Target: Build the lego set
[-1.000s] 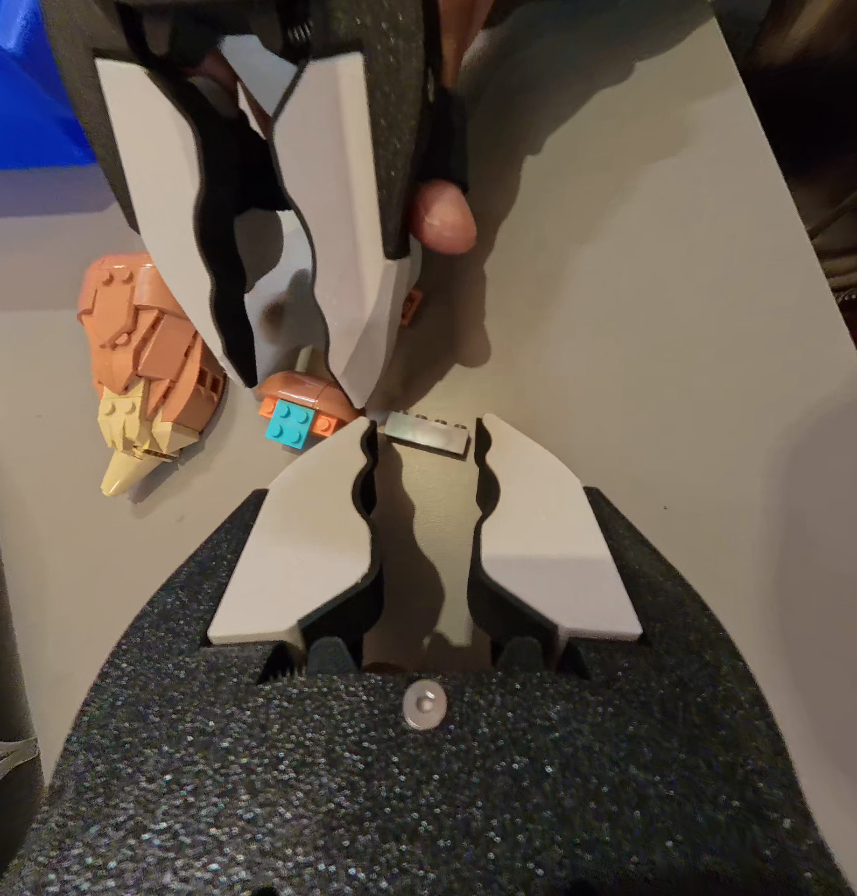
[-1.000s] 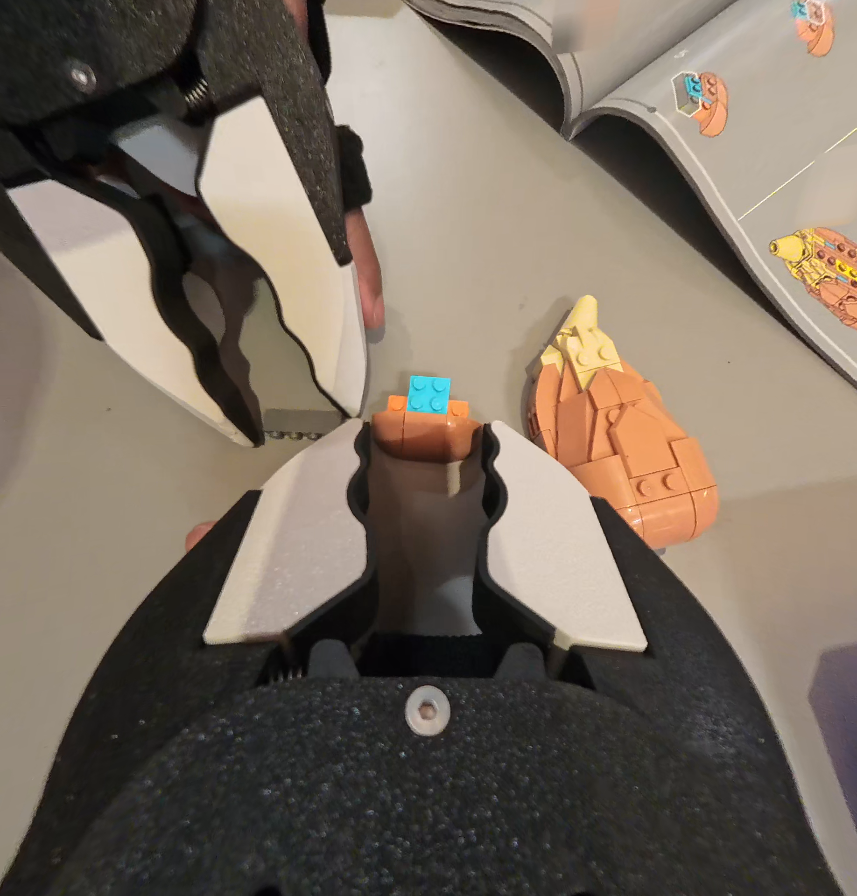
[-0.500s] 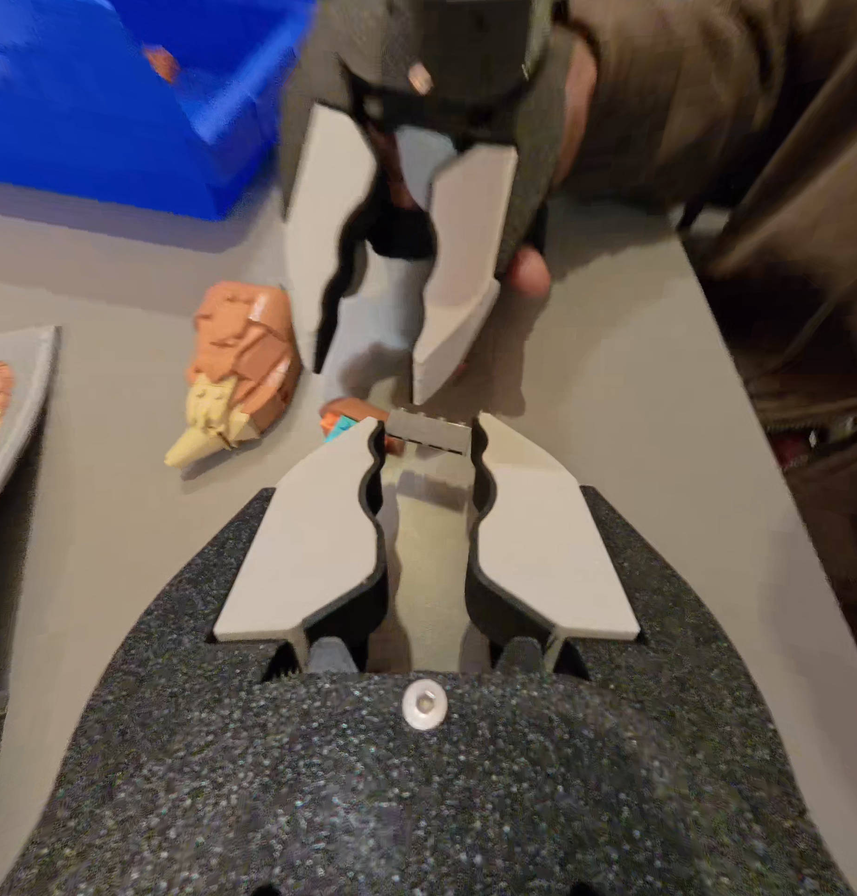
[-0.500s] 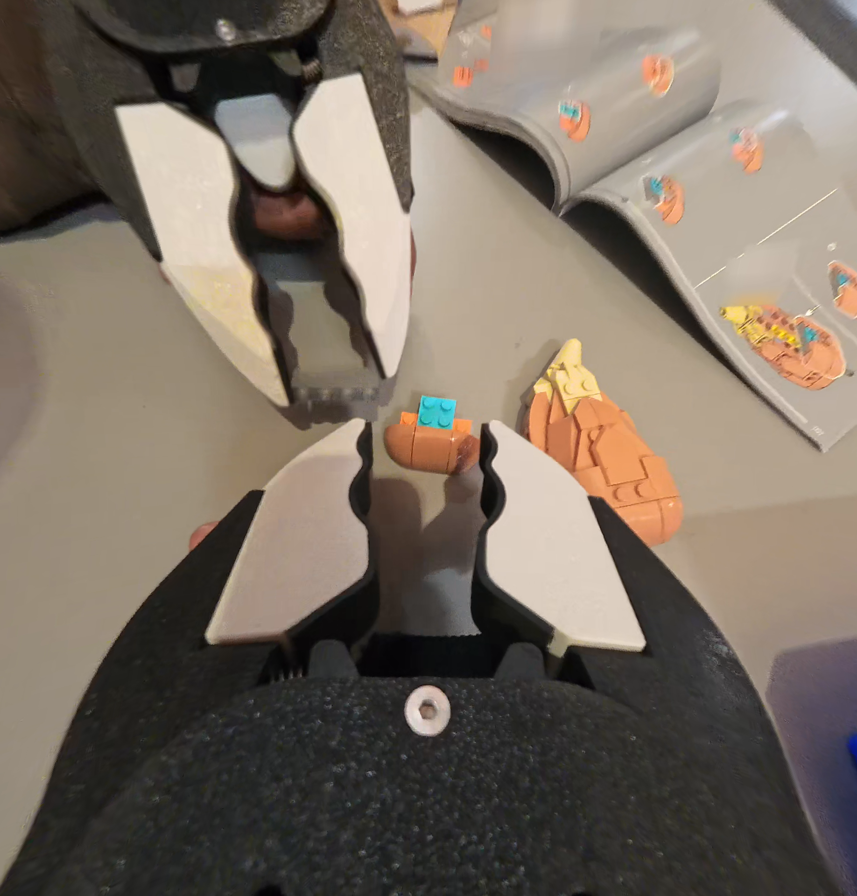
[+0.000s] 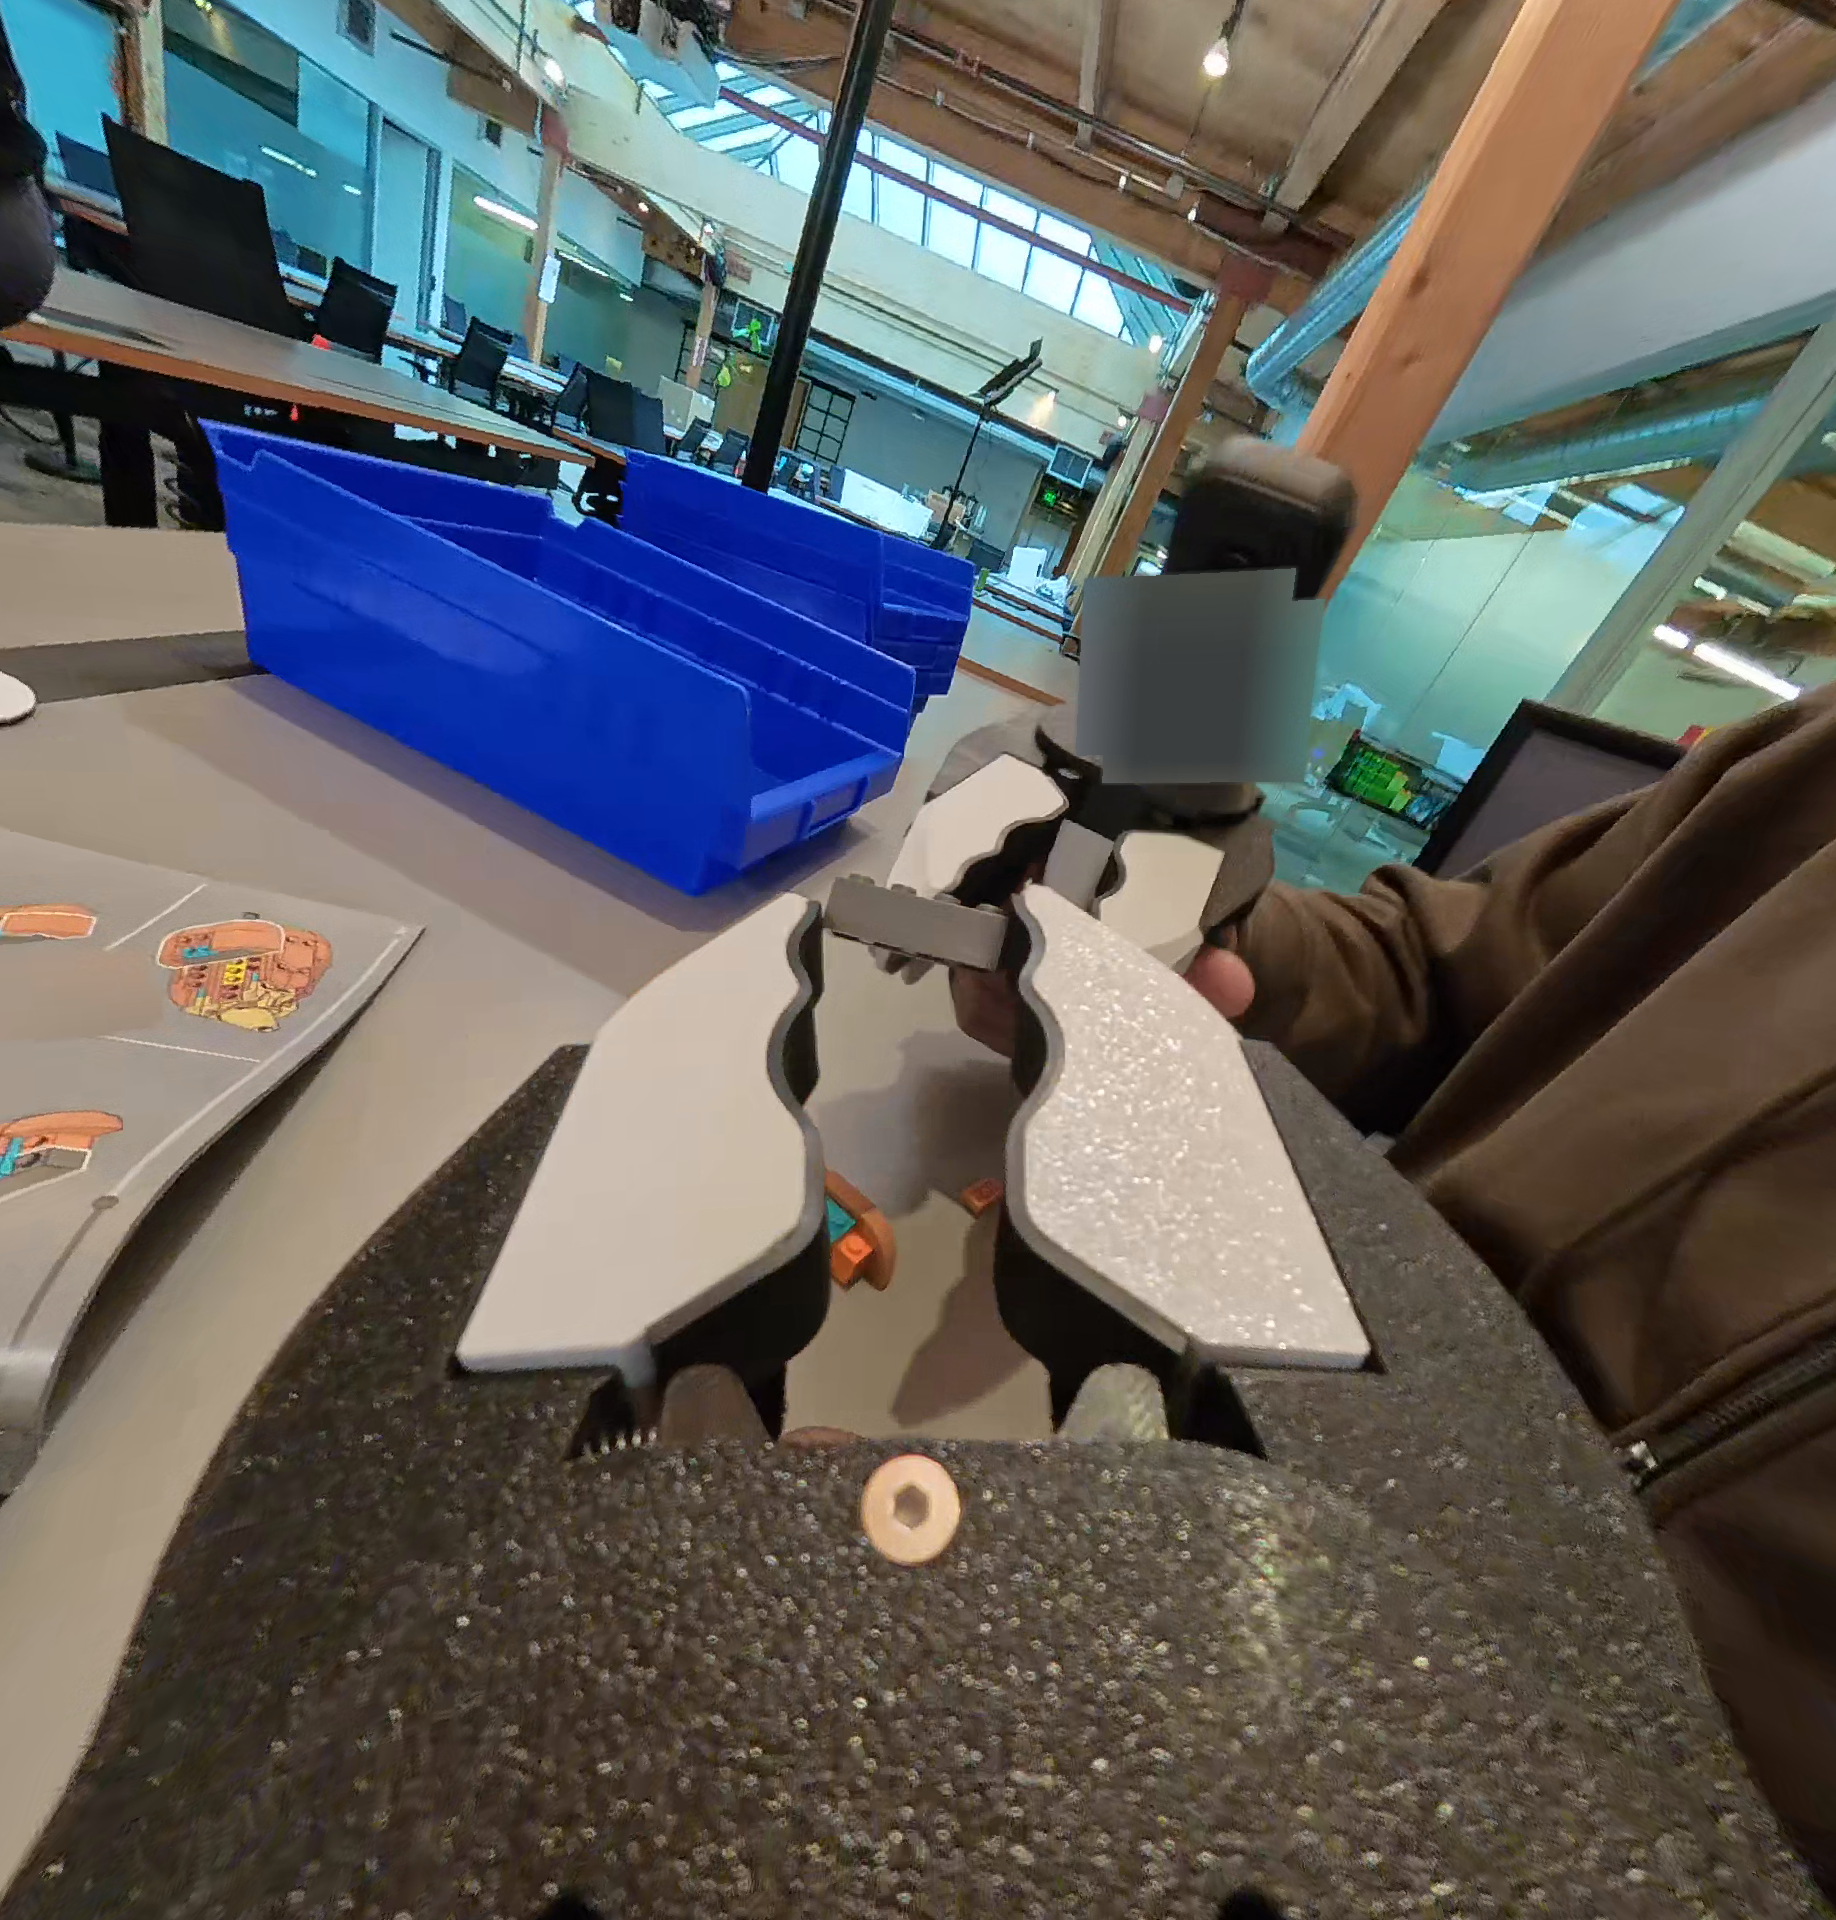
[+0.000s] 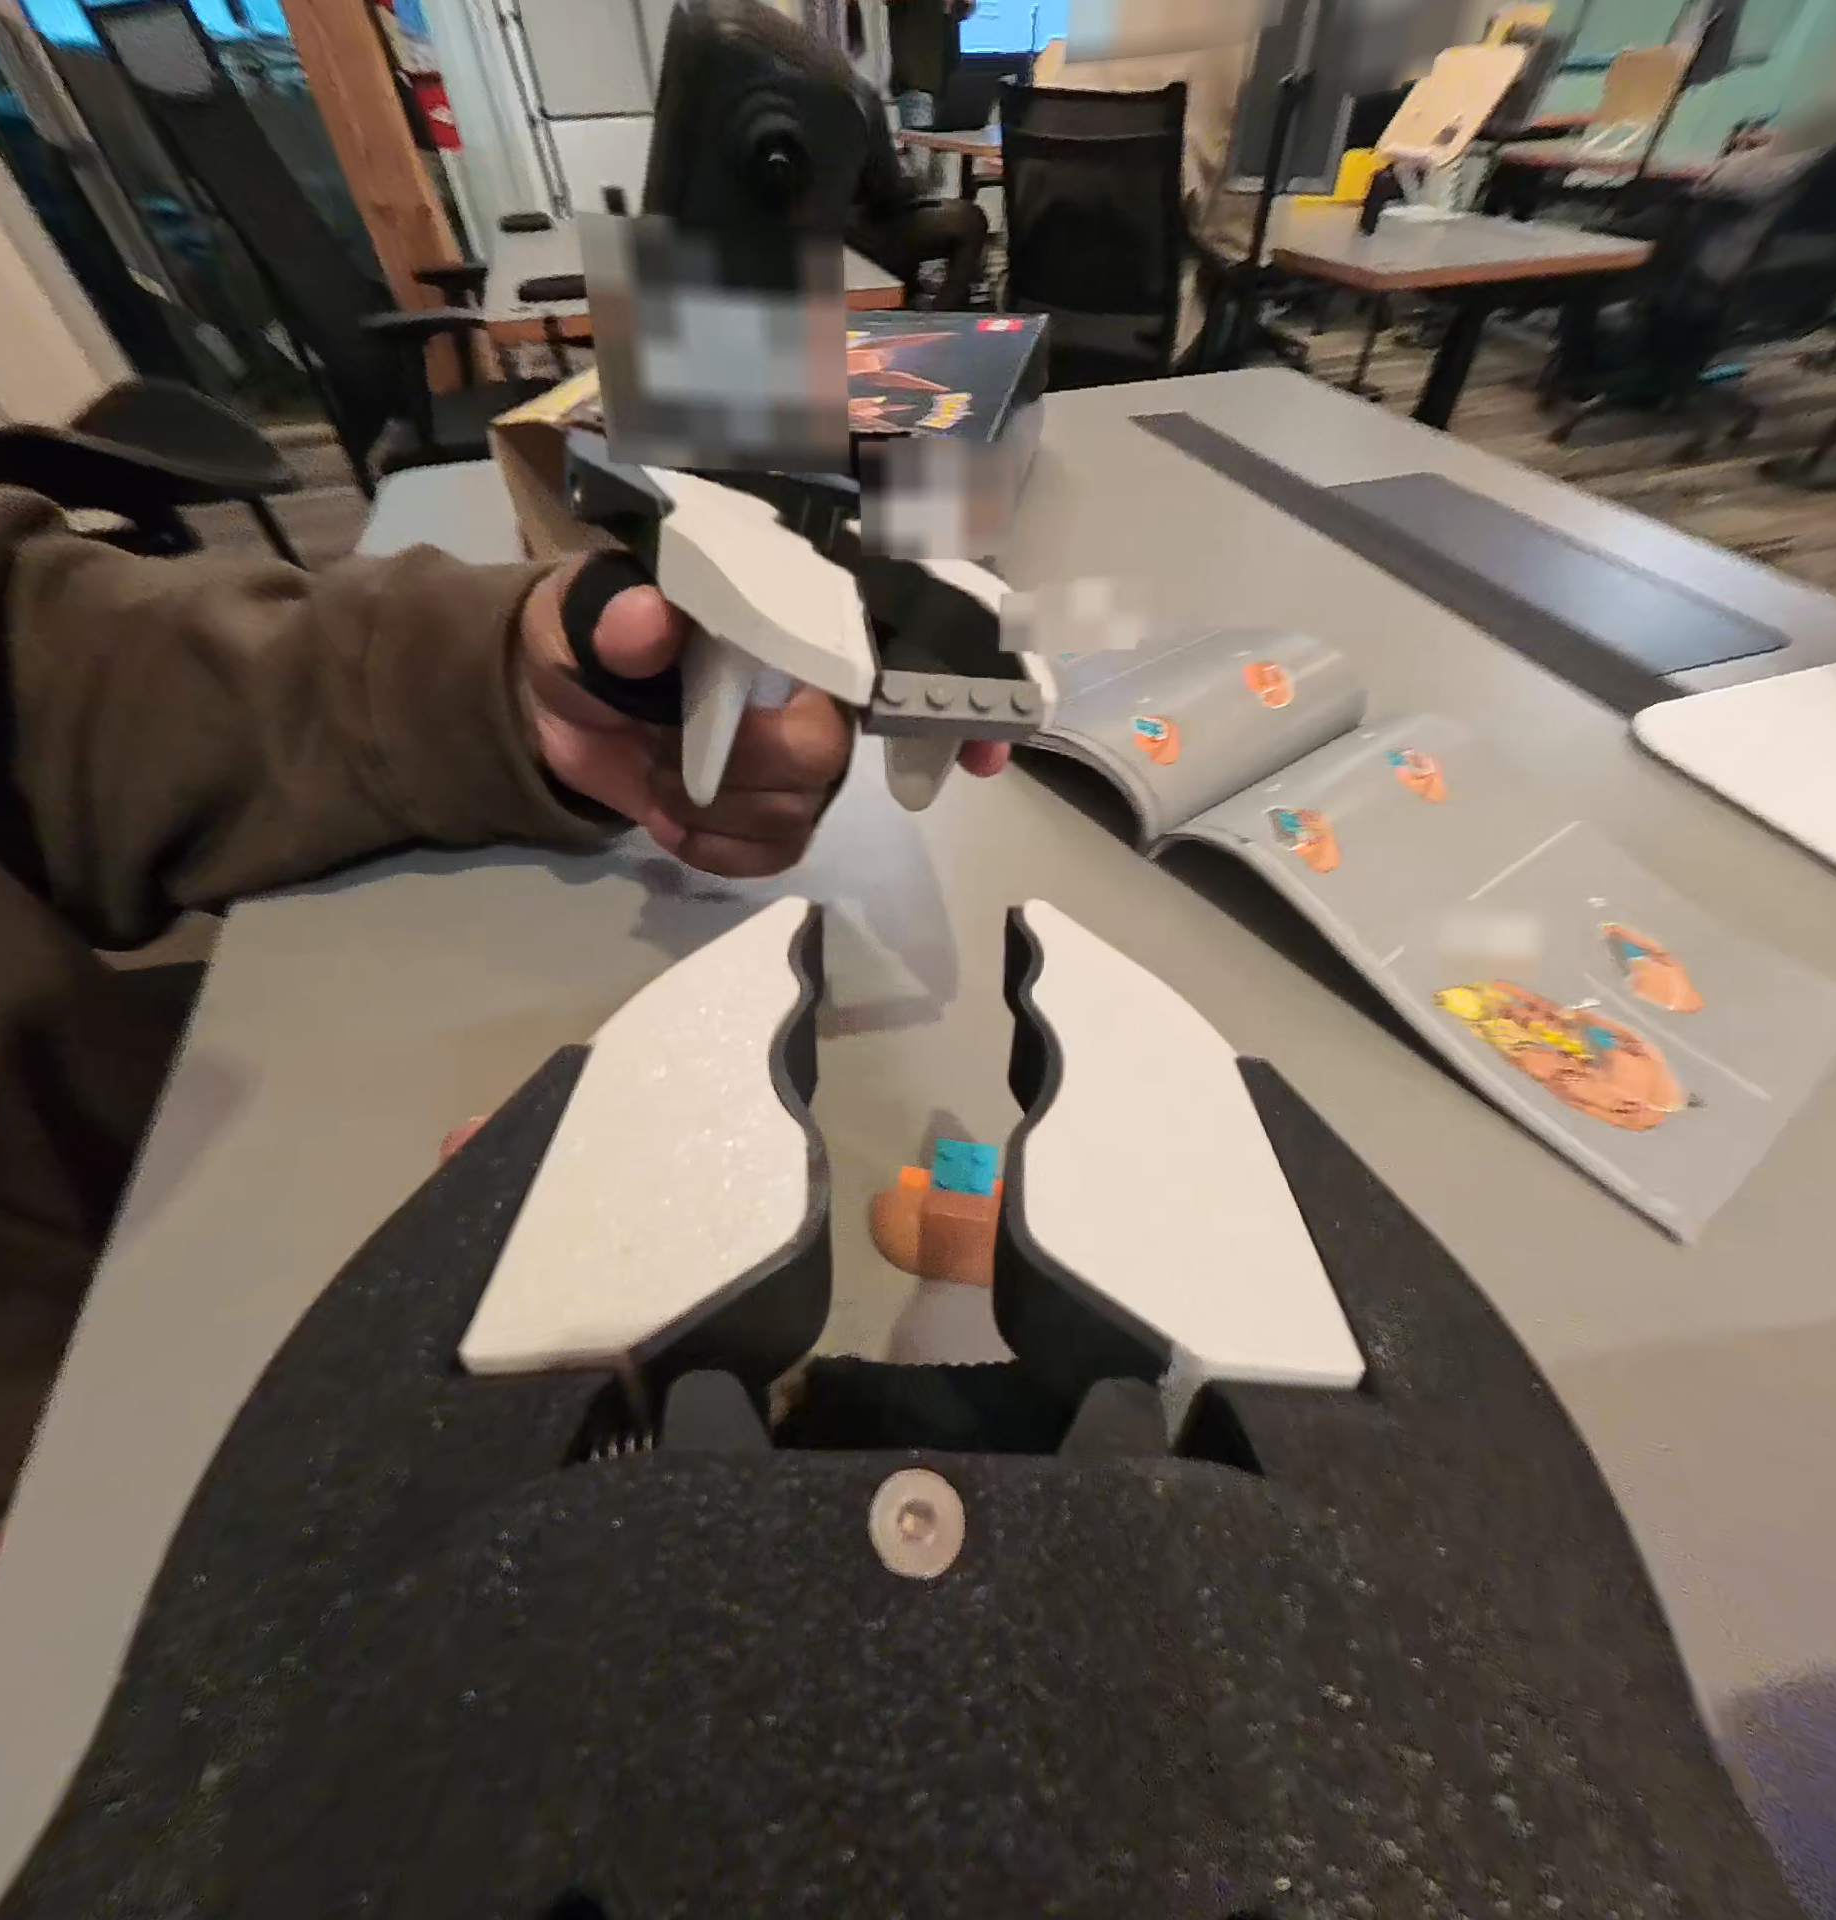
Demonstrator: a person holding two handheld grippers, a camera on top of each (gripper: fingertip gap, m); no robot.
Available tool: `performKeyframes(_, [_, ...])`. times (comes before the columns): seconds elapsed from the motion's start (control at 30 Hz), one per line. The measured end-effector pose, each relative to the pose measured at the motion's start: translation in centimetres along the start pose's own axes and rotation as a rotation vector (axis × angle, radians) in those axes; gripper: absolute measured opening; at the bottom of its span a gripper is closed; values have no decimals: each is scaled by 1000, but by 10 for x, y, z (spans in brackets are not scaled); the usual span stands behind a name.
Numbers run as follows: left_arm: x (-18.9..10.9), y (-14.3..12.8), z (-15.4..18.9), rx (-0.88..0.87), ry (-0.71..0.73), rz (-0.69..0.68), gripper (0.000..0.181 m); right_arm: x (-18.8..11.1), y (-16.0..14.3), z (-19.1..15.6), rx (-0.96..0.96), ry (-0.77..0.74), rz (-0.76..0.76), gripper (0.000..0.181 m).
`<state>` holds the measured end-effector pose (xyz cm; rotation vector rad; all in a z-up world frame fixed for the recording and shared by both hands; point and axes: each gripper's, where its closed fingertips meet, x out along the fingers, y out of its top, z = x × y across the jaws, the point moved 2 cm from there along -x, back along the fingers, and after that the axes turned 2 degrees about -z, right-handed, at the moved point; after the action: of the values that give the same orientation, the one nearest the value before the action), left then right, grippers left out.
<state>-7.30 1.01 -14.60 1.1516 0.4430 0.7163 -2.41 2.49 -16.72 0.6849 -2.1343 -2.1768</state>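
The left hand-held gripper (image 5: 914, 925), now lifted off the table (image 6: 478, 987), pinches the grey brick (image 5: 919, 928); the empty right hand-held gripper (image 6: 912, 914) gapes above the orange sub-assembly (image 6: 940, 1210) at 6 o'clock, ready for joining.

You see a flat grey studded lego plate (image 5: 919, 928), a rounded brown-orange lego piece topped with turquoise (image 6: 945, 1210), a glossy deep-blue plastic bin (image 5: 540, 665) upper left, and a grey-paged instruction booklet (image 6: 1413, 894) with orange drawings.
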Motion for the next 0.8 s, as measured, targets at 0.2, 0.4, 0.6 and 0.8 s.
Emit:
performKeyframes(0.2, [1,-2,20,183,-67,7,34,6,9,-18,208,232,21,35])
performKeyframes(0.4, [2,2,40,214,-187,87,34,-2,28,-28,493,522,191,35])
performKeyframes(0.6, [4,7,53,199,-275,173,34,-10,44,-33,675,738,336,31])
performKeyframes(0.8, [6,5,52,289,-229,171,34,-6,45,-31,754,704,354,17])
